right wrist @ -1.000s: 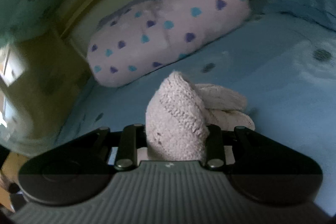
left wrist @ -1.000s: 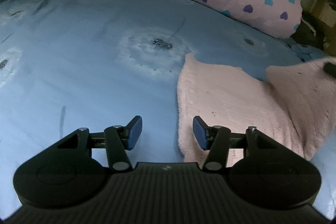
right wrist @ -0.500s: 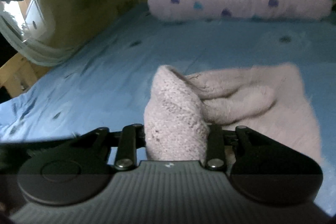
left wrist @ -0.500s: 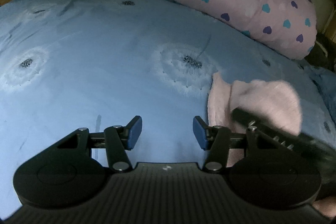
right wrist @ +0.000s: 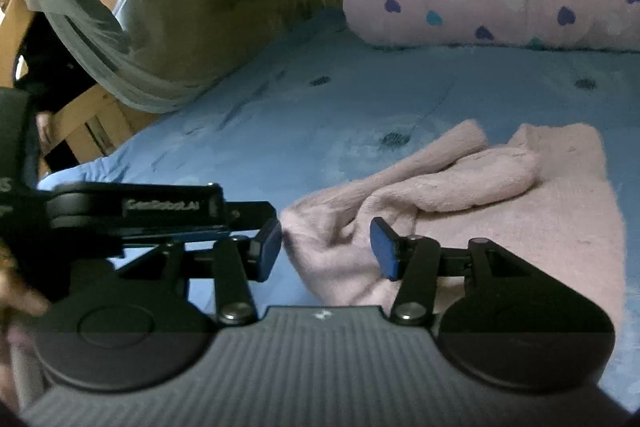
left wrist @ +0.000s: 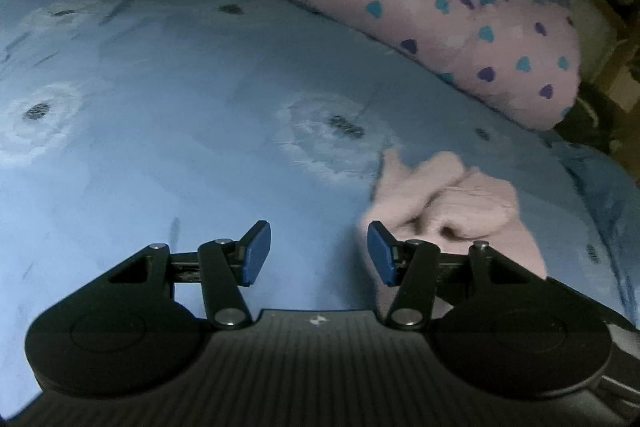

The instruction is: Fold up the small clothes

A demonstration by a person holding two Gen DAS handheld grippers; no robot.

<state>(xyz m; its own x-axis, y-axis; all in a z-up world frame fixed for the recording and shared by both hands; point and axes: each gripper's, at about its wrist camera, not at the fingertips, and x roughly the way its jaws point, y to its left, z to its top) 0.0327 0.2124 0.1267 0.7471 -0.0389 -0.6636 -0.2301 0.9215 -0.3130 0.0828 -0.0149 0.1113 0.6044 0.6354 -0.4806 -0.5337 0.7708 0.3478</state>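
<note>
One pink knit garment (right wrist: 500,211) lies on the blue bedsheet (right wrist: 320,115); its bunched near-left end sits between the opening jaws of the right gripper (right wrist: 325,251), pads clear of it. The left gripper (left wrist: 319,253) stands half open and empty, the garment just right of it, with one heart-print pillow (left wrist: 440,15) far behind.

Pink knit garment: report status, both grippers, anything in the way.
Left gripper open, empty. Right gripper opening, pads off the pink knit garment, its sleeve between them. Garment half-folded on blue sheet. Nothing obstructing.
</note>
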